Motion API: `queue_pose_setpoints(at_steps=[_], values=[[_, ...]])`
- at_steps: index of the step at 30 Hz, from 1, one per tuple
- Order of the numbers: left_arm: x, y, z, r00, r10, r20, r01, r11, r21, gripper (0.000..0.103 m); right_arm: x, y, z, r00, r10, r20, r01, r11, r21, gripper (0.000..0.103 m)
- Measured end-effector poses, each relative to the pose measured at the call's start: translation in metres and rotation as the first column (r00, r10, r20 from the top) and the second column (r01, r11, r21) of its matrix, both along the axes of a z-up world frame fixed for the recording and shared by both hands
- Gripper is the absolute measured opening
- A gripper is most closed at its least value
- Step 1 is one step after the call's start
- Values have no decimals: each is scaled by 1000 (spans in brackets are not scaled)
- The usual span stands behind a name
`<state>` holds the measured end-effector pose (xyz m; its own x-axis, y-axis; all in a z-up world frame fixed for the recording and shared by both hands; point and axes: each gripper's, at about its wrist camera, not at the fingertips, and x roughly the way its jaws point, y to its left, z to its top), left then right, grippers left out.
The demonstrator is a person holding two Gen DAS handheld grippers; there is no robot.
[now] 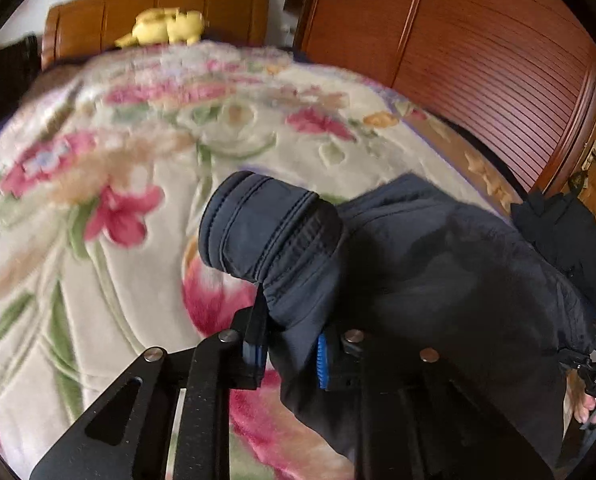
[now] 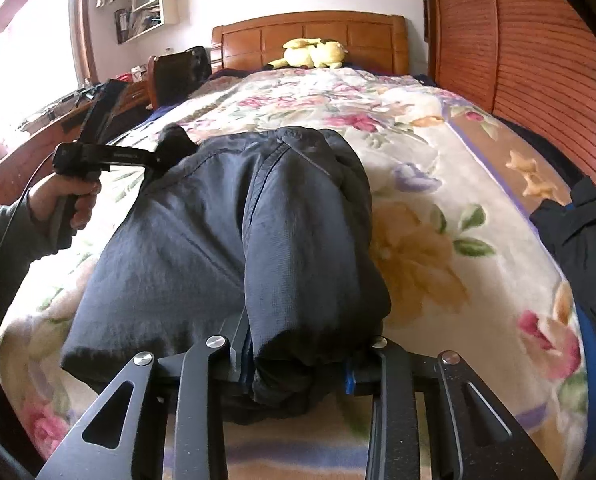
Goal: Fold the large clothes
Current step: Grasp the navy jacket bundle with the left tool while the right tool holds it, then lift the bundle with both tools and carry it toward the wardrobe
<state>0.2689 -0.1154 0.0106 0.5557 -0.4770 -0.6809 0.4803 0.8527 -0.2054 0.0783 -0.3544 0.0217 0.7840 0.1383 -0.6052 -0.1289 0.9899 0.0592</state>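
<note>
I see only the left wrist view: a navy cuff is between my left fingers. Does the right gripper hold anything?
Observer: Yes, the right gripper is shut on a bunched fold of the navy jacket.
Operator: How does the jacket lie?
Observer: Lengthwise on the floral blanket, its far end toward the headboard.
Operator: Who carries my left gripper?
Observer: A hand in a grey sleeve, at the jacket's left edge.

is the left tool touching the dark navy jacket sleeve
Touching. The left wrist view shows the left tool closed on the dark navy padded jacket sleeve, fabric pinched between its blue-padded fingers just below the cuff.
</note>
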Motion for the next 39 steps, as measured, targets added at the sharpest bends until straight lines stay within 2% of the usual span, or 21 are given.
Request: queue_pose_setpoints(at_steps=[11, 15, 21, 26, 31, 35, 39], values=[[-41, -21, 52, 990, 6, 141, -8, 1000, 17, 17, -19, -12, 19, 998, 10, 59, -8, 999, -48, 32], [-52, -32, 65, 983, 11, 183, -14, 1000, 15, 17, -27, -16, 29, 995, 15, 94, -6, 996, -88, 31], [-57, -62, 101, 972, 12, 236, -15, 1000, 11, 17, -46, -27, 57, 987, 9, 161, 19, 985, -170, 31], [-64, -118, 144, 953, -55, 297, 59, 998, -7, 17, -74, -60, 91, 978, -38, 205, 81, 976, -204, 31], [-66, -206, 182, 928, -156, 340, 176, 984, -28, 17, -118, -110, 128, 958, -133, 252, 199, 946, -258, 31], [-78, -290, 207, 899, -252, 359, 288, 956, -50, 17, -159, -154, 155, 932, -231, 278, 314, 900, -304, 31], [-94, -360, 216, 873, -336, 354, 381, 923, -64, 17, -200, -196, 176, 902, -331, 279, 413, 851, -325, 31]])
